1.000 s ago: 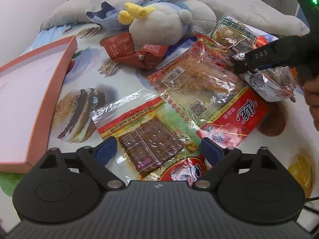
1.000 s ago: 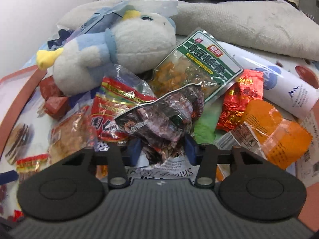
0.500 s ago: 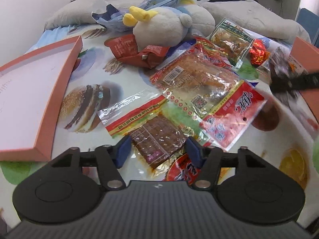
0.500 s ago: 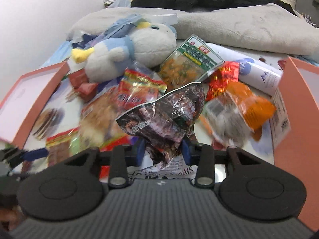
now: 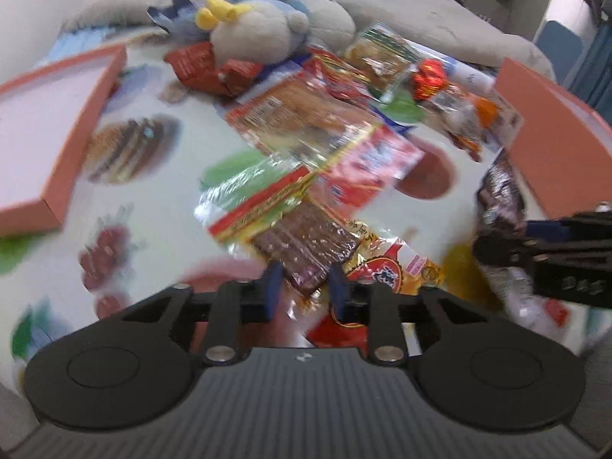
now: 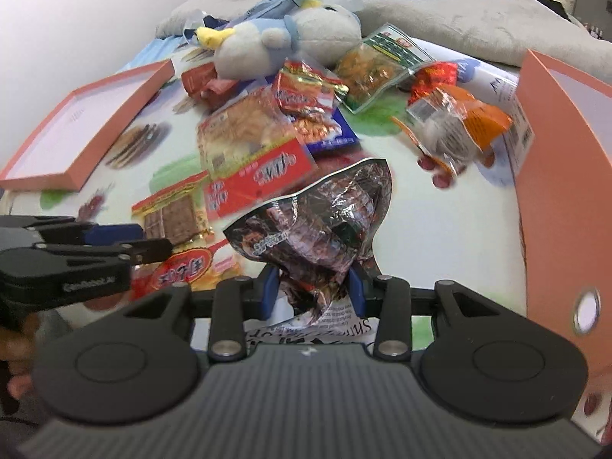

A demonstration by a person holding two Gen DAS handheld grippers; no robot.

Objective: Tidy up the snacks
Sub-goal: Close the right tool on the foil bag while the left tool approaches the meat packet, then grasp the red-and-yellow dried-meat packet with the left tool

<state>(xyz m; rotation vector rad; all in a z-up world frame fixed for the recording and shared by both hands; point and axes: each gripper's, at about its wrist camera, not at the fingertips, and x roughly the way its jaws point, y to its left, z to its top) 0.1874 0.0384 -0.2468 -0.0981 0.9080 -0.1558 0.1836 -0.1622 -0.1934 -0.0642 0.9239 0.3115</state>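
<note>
On a food-print cloth (image 6: pixel 440 229) strewn with snacks, our right gripper (image 6: pixel 313 287) pinches a crinkled dark foil packet (image 6: pixel 317 225) by its lower edge, near the tall orange box (image 6: pixel 566 176). Our left gripper (image 5: pixel 304 287) is closing its jaws around a clear packet of brown slabs (image 5: pixel 306 241). We judge either slick wrapper could slip from so shallow a pinch.

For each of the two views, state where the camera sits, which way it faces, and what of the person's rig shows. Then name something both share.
Left wrist: on the left gripper, looking down at the brown snack packet its closing jaws flank.
Right wrist: on the right gripper, shut on the dark foil packet; a hand shows.
Shared: plush toy, each other's gripper.
</note>
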